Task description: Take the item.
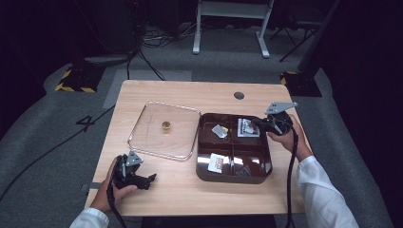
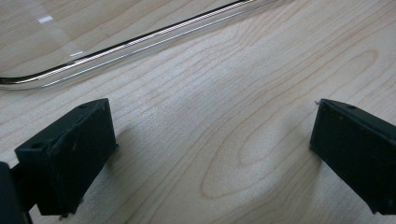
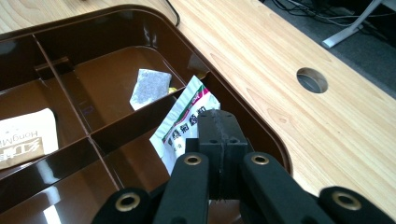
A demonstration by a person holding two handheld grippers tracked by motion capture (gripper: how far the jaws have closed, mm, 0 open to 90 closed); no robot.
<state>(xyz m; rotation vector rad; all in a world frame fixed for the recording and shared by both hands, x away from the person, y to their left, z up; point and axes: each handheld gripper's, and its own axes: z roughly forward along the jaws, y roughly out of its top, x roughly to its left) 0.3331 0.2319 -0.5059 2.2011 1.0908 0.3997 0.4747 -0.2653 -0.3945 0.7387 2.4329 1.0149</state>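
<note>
right gripper view has the right claw (image 3: 219,140) pinched shut on a white sachet (image 3: 184,123), held over the far right compartment of the brown tray (image 3: 154,28). left claw (image 2: 210,154) rests wide open on the table (image 2: 224,93), beside the clear lid (image 2: 116,46).

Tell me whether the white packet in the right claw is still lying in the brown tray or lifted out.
Lifted. The right claw is shut on the white packet, which hangs tilted above the brown tray.
</note>
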